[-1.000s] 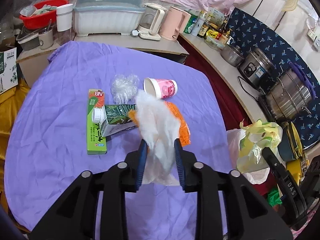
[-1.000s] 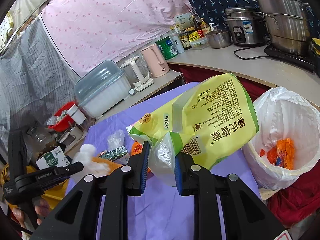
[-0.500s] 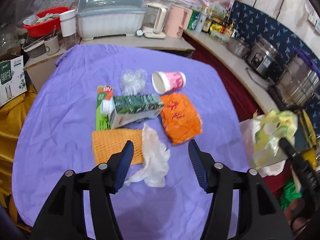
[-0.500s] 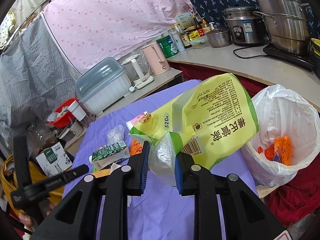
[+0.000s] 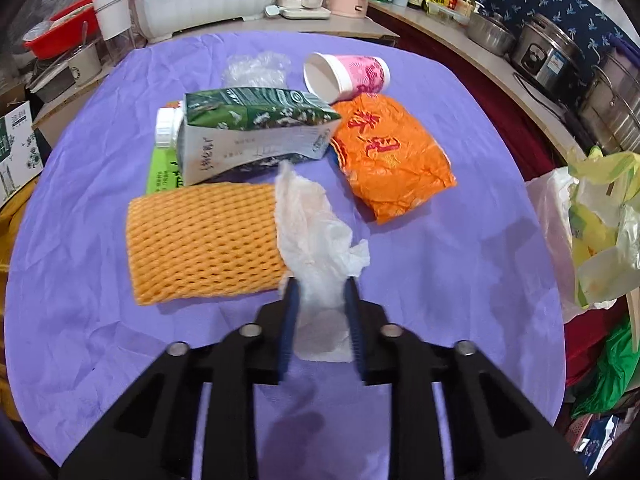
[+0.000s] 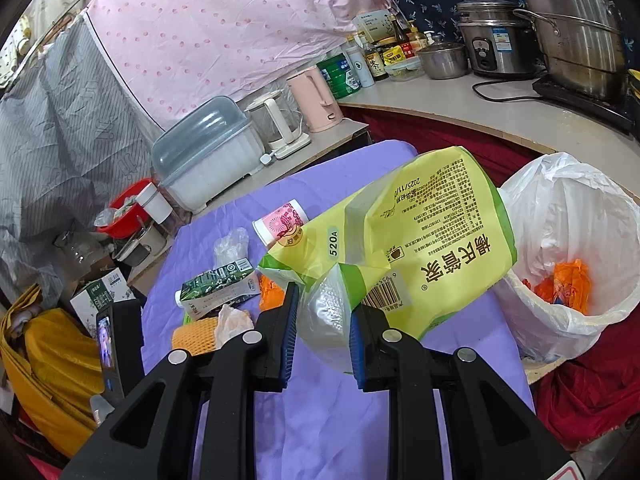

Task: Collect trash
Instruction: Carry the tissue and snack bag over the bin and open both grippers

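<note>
Pinching the white tissue low between nearly closed jaws, the left gripper needed a straight lift (right gripper clamped on the yellow bag).

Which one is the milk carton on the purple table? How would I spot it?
Look at the purple tablecloth with the trash in its middle. The milk carton lies on its side behind the orange foam net and left of the orange wrapper. It is the only boxy thing with a dark green printed top and a white screw cap.
</note>
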{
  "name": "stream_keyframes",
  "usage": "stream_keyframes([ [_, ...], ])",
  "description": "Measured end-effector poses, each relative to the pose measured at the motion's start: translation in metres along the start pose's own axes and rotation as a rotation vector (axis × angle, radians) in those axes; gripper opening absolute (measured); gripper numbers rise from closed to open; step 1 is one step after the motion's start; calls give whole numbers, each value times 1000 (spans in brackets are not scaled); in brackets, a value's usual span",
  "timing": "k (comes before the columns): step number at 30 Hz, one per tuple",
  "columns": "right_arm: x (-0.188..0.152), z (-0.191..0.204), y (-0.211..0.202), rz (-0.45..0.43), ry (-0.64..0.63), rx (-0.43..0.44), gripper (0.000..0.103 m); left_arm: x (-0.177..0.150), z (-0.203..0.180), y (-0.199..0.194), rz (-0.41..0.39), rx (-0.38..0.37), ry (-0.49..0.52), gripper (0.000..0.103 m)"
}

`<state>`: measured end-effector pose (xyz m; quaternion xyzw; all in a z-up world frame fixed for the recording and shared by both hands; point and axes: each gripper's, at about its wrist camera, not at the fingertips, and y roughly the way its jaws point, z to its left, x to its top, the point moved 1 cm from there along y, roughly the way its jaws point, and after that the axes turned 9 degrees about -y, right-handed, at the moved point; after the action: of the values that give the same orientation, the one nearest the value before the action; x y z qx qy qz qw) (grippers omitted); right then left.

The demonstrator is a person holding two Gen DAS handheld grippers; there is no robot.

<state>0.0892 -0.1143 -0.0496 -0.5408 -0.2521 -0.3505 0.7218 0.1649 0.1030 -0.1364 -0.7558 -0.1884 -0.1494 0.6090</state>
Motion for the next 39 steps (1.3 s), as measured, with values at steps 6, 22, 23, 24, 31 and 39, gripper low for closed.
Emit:
stream_keyframes([
  [6, 1, -6, -4, -12, 11, 2, 22, 1, -11, -17, -19, -29, 25, 5],
  [22, 25, -38, -52, -120, 19, -31, 22, 36, -91, -120, -176, -256, 93, 5],
  [23, 27, -43, -55, -127, 21, -36, 22, 37, -101, -123, -183, -264, 107, 5],
  [24, 29, -50, -60, -138, 25, -44, 22, 38, -109, -125, -187, -272, 118, 5],
  [31, 33, -93, -82, -169, 48, -113, 22, 32, -193, -125, -182, -331, 247, 5],
  [39, 26, -150, -102, -175, 107, -206, 22, 8, -284, -108, -134, -398, 391, 5],
])
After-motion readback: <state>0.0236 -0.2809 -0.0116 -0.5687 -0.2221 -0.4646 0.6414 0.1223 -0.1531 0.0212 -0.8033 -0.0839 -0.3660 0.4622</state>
